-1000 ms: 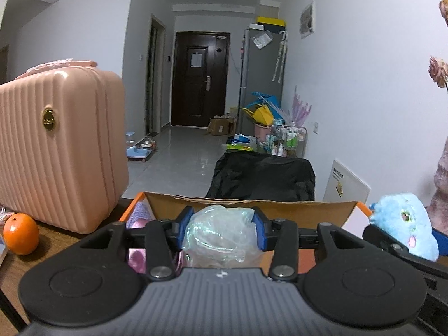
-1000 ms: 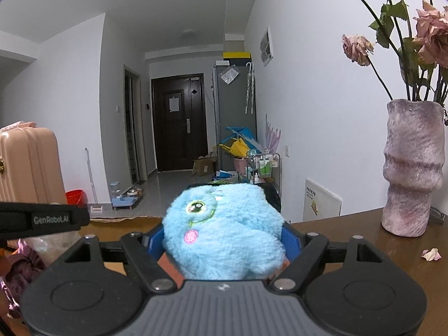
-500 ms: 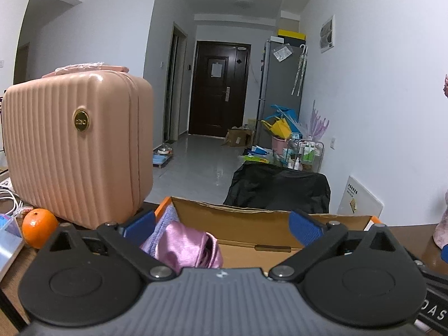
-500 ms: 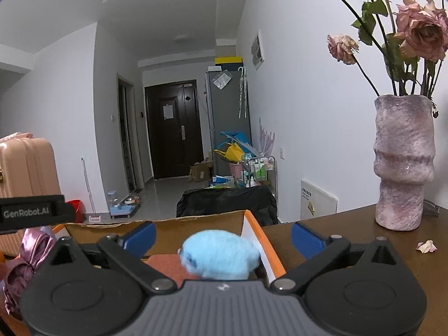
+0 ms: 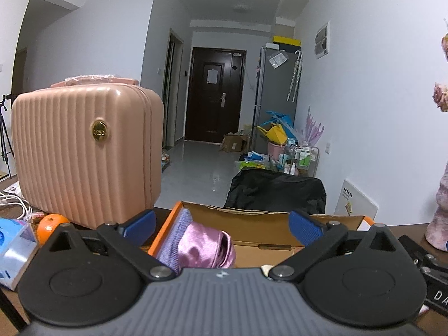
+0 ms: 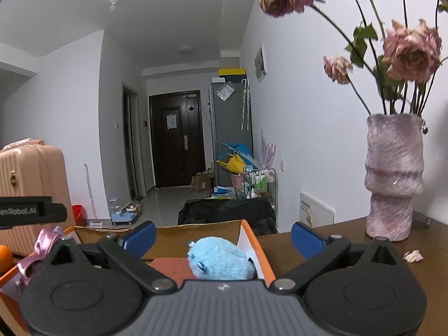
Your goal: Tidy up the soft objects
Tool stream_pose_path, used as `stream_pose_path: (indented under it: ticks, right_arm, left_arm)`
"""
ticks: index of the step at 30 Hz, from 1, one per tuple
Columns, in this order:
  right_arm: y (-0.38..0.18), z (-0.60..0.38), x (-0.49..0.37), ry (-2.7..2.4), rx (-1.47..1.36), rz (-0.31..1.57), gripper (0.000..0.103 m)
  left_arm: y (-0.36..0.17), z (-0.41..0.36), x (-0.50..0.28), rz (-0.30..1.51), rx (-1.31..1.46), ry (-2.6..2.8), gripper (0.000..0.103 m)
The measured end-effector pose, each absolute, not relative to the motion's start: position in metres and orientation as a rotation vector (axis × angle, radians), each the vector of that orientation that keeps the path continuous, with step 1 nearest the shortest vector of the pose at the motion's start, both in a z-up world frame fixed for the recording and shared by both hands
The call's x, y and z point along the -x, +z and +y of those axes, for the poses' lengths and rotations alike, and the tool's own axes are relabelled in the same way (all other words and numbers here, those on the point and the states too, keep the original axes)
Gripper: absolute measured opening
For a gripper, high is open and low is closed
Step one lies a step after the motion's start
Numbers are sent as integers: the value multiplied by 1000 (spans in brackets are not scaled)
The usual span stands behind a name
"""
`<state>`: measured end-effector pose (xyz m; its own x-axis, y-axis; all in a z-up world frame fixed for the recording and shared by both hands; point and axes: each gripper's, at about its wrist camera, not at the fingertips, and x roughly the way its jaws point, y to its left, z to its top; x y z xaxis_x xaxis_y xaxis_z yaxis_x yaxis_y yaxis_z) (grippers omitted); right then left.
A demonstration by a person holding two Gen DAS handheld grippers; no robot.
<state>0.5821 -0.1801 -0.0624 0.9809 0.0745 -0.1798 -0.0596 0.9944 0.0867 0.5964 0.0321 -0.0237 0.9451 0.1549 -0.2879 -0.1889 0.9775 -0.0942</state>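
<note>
An open cardboard box (image 5: 252, 215) with orange edges sits on the wooden table. My left gripper (image 5: 222, 226) hangs open in front of it with nothing between its blue pads. Inside the box at its left end lie a shiny pink satin cloth (image 5: 205, 247) and a lavender knit piece (image 5: 175, 238). In the right wrist view my right gripper (image 6: 224, 236) is open too, and the fluffy blue plush toy (image 6: 219, 260) lies in the box's (image 6: 196, 229) right end, free of the pads. The pink satin cloth (image 6: 42, 243) shows at the left there.
A pink ribbed suitcase (image 5: 84, 151) stands left of the box, with an orange (image 5: 49, 224), a blue tissue pack (image 5: 11, 246) and white cables beside it. A furry pink vase (image 6: 392, 176) of dried roses stands on the table at the right. A petal (image 6: 413, 256) lies near it.
Both grippers opened: the left let go of a clear plastic bundle, the right dropped the blue plush toy into the box. Both then drew back from the box.
</note>
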Motion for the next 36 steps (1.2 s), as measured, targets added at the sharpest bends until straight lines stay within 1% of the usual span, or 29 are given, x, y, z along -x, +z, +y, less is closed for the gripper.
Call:
stream_pose_path:
  ticks: [13,25,33,36]
  right_arm:
    - [-39,-195,-517,129,-48,189,103]
    - [-14,-207,-434,182,-52,203,103]
    - [-4,-212,-374,196,-54,197,103]
    - [-5,-213,-354,209,-68,222,103]
  left_arm:
    - [-9,41,-523,252,54,107,103]
    - [12,39,-418,223,-22,68,103]
    - [11,35,-359,247,-43,46,103]
    - [10,37,-341,255,-28,46,103]
